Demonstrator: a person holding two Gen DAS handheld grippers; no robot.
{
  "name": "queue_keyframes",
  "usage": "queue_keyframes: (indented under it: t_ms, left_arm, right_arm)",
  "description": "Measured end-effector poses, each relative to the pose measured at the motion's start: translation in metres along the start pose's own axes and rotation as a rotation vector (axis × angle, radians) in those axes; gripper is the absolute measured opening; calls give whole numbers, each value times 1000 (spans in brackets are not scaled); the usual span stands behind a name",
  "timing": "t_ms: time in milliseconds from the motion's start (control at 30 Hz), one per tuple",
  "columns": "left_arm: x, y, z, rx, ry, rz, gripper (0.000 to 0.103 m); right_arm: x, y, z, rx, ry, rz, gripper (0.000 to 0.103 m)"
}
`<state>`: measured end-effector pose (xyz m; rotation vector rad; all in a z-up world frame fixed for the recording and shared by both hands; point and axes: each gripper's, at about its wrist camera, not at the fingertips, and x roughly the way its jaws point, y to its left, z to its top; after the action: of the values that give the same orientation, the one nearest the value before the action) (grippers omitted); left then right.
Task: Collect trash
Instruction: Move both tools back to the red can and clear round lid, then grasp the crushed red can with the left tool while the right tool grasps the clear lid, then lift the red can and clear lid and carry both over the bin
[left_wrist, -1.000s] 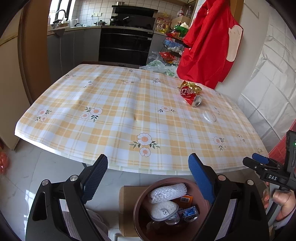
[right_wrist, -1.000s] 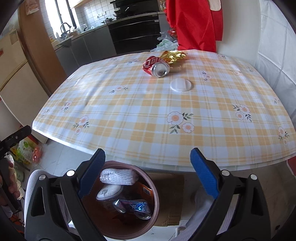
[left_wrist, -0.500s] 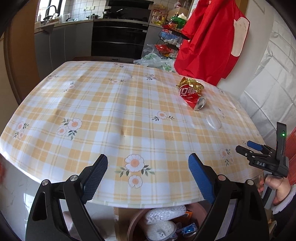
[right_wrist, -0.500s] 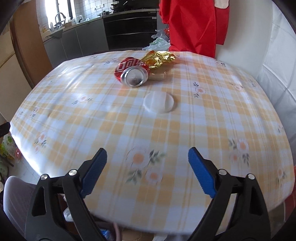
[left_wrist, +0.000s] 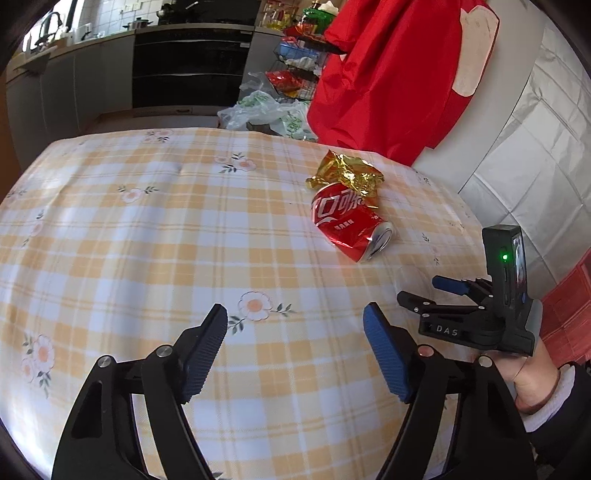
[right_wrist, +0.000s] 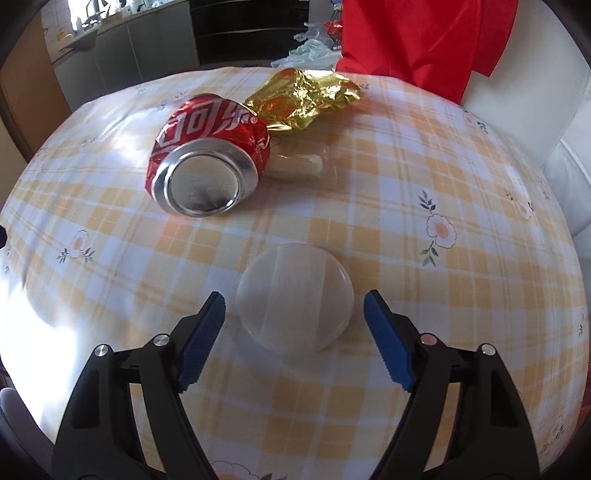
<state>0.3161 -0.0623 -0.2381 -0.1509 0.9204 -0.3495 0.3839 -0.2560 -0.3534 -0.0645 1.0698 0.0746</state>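
Black-framed tongs (left_wrist: 295, 347) with ribbed blue pads (left_wrist: 386, 356), silver screws, "DAS" lettering; white cuff (left_wrist: 554, 402).

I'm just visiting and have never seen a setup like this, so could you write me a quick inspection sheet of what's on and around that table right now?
Surface: table under a yellow checked cloth with flowers.
Job's things: crushed red can on its side; crumpled gold wrapper touching it behind; small clear packet beside the can; round white lid lying flat.
Clutter: nothing seen besides the trash.
Claws: left claw closing, nothing between its pads; right claw closing, the lid between its pads, not yet touched.
Cables: nothing seen.
Surroundings: red garment hanging behind the table; plastic bags; dark kitchen counter.
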Motion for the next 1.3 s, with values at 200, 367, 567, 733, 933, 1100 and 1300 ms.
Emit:
queue_keyframes:
  t_ms: [200, 367, 567, 733, 933, 1100, 1300]
  left_arm:
    - [43, -6, 20, -51, 53, -103, 65]
    - [82, -3, 36, -174, 100, -183, 51]
    - [120, 7, 50, -360, 120, -242, 44]
    - [141, 13, 58, -476, 111, -283, 44]
    - [155, 10, 59, -517, 118, -314, 38]
    - [141, 5, 50, -483, 114, -341, 13]
    - [95, -3, 40, -404, 82, -338, 10]
  right_arm:
    - [-2, -6, -4, 8, -28, 41, 67]
    - [-10, -12, -10, 18, -61, 55, 66]
    - [-17, -18, -17, 28, -83, 70, 66]
    - [-22, -20, -22, 40, -93, 81, 66]
    - [-36, -22, -28, 60, -110, 91, 66]
    - [-55, -24, -39, 92, -131, 103, 66]
    - [-79, -16, -58, 119, -147, 123, 66]
